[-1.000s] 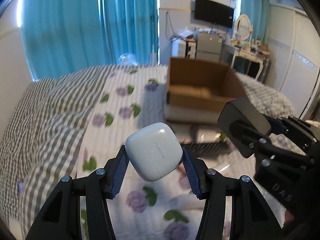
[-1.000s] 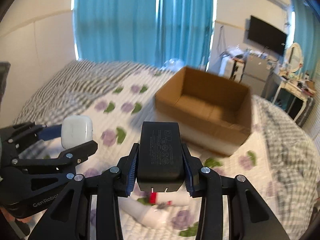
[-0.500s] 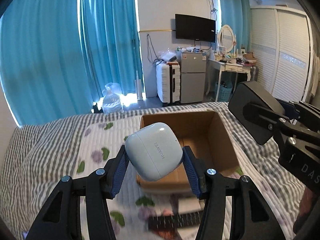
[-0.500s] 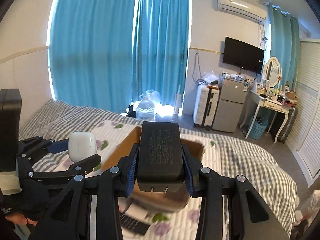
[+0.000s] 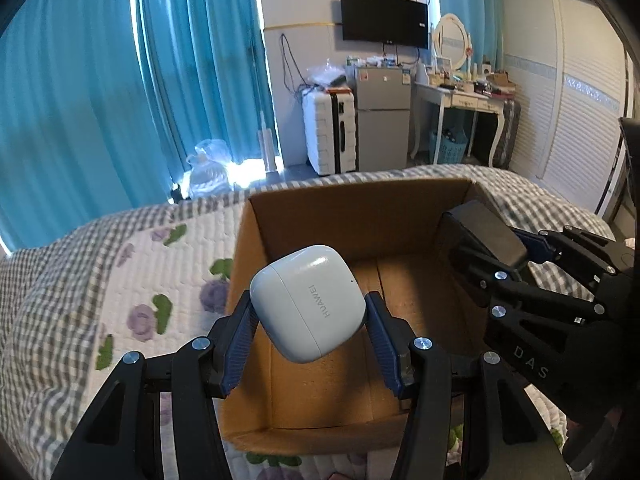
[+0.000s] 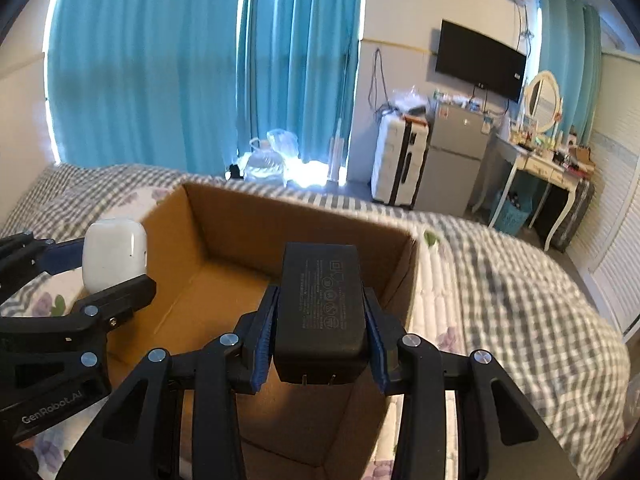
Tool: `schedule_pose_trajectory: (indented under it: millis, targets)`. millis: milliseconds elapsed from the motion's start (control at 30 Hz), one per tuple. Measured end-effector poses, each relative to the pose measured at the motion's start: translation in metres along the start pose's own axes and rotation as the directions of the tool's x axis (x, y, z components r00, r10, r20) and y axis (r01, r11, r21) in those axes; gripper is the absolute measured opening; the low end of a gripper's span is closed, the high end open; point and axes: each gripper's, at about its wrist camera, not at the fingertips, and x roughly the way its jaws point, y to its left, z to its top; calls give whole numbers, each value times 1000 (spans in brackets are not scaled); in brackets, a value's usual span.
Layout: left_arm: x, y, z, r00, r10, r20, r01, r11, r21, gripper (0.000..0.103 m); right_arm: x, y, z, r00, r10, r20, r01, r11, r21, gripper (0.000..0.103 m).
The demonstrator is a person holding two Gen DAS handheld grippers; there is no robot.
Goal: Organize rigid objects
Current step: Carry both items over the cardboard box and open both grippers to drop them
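My left gripper [image 5: 308, 320] is shut on a white earbud case [image 5: 308, 300] and holds it over the near part of an open cardboard box [image 5: 360, 216]. My right gripper [image 6: 322, 320] is shut on a black power adapter [image 6: 320, 304] and holds it over the same box [image 6: 240, 220], whose floor looks bare. The adapter also shows in the left wrist view [image 5: 484, 232], over the box's right side. The earbud case shows in the right wrist view [image 6: 114, 250], over the box's left wall.
The box sits on a bed with a floral quilt [image 5: 152, 280] and grey checked cover [image 6: 500, 280]. Beyond the bed's far edge are blue curtains [image 5: 160, 80], a white suitcase [image 5: 328, 132], a small fridge [image 5: 382, 116] and a dressing table [image 5: 464, 100].
Both grippers moved forward with their objects, from over the quilt to over the open box. The box now fills the lower middle of both views. Neither grip changed.
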Motion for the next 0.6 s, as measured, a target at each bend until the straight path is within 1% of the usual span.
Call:
schedule_pose_trajectory:
  millis: [167, 200, 233, 267, 300, 367, 433, 567, 600]
  targets:
    - [4, -8, -9, 1000, 17, -5, -16, 1000, 25, 55, 16, -2, -5, 1000, 9, -30, -9, 1000, -26, 40]
    - [4, -8, -9, 1000, 17, -7, -16, 999, 27, 55, 12, -2, -5, 1000, -2, -4, 2, 1000, -28, 49]
    - [4, -7, -9, 1000, 19, -8, -19, 1000, 24, 55, 7, -3, -4, 1000, -10, 23, 11, 1000, -26, 63]
    - [3, -7, -8, 1000, 15, -12, -15, 1000, 20, 55, 2, -4, -2, 998, -30, 50, 32, 999, -21, 67]
    - [3, -8, -5, 1000, 14, -15, -14, 1000, 20, 55, -7, -5, -1, 997, -35, 74, 36, 999, -13, 72]
    - [4, -11, -2, 1000, 17, -17, -16, 999, 37, 55, -17, -14, 4, 995, -15, 98, 13, 1000, 22, 72]
    - [8, -13, 1, 1000, 22, -22, -21, 999, 49, 55, -25, -23, 7, 994, -38, 106, 33, 998, 44, 72]
    - [23, -13, 4, 999, 14, -46, -13, 1000, 21, 55, -31, -35, 6, 992, -75, 103, 69, 996, 59, 72]
    - [25, -12, 4, 999, 12, -51, -12, 1000, 16, 58, -34, -39, 3, 992, -76, 102, 69, 995, 67, 72]
